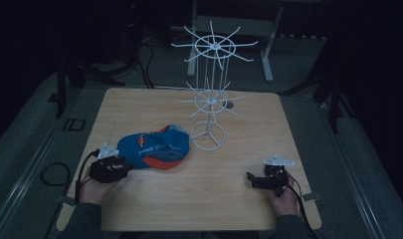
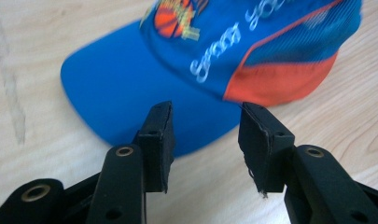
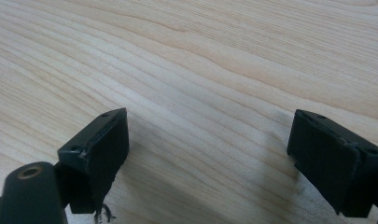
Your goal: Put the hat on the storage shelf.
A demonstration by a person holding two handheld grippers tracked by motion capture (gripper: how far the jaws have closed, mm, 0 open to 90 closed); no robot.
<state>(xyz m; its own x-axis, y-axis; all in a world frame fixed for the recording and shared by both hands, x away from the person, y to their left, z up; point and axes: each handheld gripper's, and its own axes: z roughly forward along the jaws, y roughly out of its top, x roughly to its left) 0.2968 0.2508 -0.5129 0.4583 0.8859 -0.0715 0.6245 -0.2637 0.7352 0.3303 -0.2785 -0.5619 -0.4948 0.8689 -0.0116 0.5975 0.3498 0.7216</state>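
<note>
Below me, one light wooden table (image 1: 189, 194) carries three kinds of things. Largest is one white wire display rack (image 1: 209, 94), upright toward the far side. Just left of its round base lies one blue and orange baseball cap (image 1: 154, 148). Two grippers rest nearer me: my left gripper (image 2: 205, 135), jaws parted at the cap's brim, and my right gripper (image 3: 207, 154), jaws spread wide over bare wood.

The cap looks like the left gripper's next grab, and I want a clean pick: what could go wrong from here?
The left gripper, jaws open, points at the cap brim's flat edge; it may slide over the table rather than be caught. If lifted, the cap could snag the thin arms of the white wire rack close beside it.
</note>
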